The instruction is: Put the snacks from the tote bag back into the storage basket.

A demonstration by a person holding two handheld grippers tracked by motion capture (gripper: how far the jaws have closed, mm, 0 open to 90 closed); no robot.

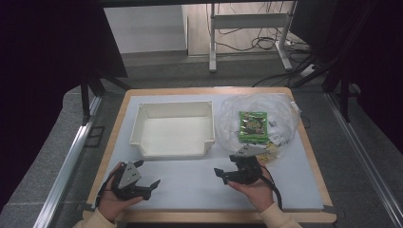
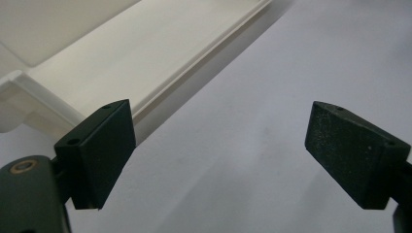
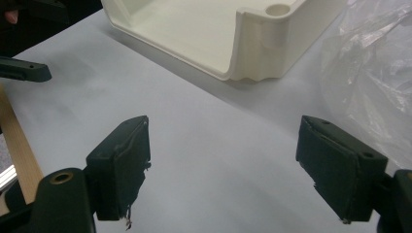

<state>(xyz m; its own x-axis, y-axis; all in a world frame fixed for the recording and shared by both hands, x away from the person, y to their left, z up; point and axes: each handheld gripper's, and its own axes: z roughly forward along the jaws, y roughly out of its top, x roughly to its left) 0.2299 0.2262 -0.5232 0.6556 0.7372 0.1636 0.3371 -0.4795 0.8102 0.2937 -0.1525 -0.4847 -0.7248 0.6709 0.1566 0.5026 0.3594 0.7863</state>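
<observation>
High view: both tongs (image 1: 151,186) (image 1: 220,174) gape empty, green packet (image 1: 253,125) seemingly bagged beyond the right one.

Black two-jaw left gripper (image 1: 151,186) and right gripper (image 1: 219,174), grey triangular plates, cream sleeves.

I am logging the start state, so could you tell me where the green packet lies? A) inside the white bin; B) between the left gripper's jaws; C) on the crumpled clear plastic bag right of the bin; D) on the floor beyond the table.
C: the green packet rests on the clear plastic bag to the right of the white bin, which holds nothing.
</observation>
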